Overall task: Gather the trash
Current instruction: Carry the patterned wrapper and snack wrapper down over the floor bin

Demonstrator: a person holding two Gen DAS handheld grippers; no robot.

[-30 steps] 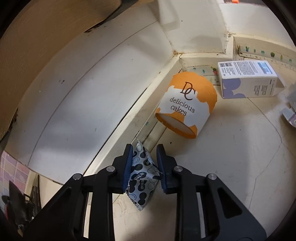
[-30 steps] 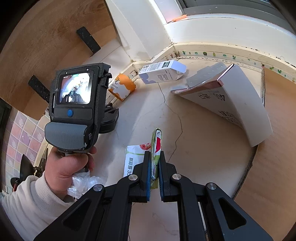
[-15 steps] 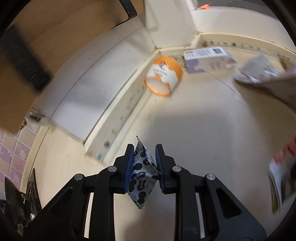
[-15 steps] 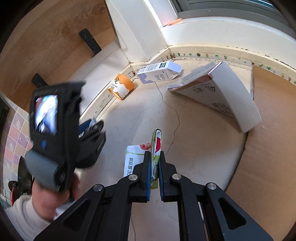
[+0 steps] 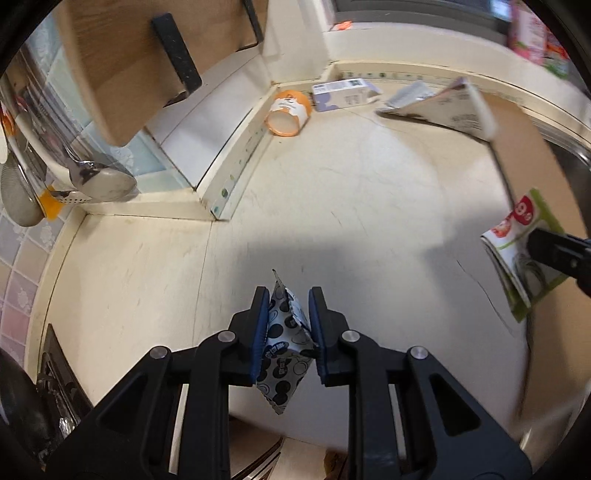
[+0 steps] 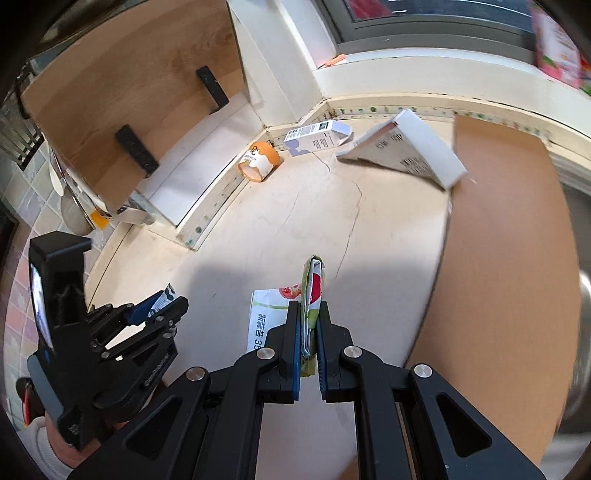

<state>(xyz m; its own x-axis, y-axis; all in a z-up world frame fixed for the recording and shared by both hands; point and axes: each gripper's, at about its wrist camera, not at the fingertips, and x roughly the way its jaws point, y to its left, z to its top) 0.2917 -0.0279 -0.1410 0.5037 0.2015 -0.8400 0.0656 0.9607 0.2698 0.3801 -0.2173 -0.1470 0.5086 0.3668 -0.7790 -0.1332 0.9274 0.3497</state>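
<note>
Showing cracked cream counter [image 6: 332,229], brown cardboard sheet [image 6: 498,240], tiled wall [image 5: 22,280], window frame [image 6: 424,33]

Black plastic grippers [image 5: 288,328], blue-lined jaws, silver screws — cream knit sleeve [image 6: 55,458] cuff

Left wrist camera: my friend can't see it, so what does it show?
The left gripper pinches a black-and-white spotted packet above a cream countertop. Far back lie an orange cake cup on its side and a white carton.
</note>
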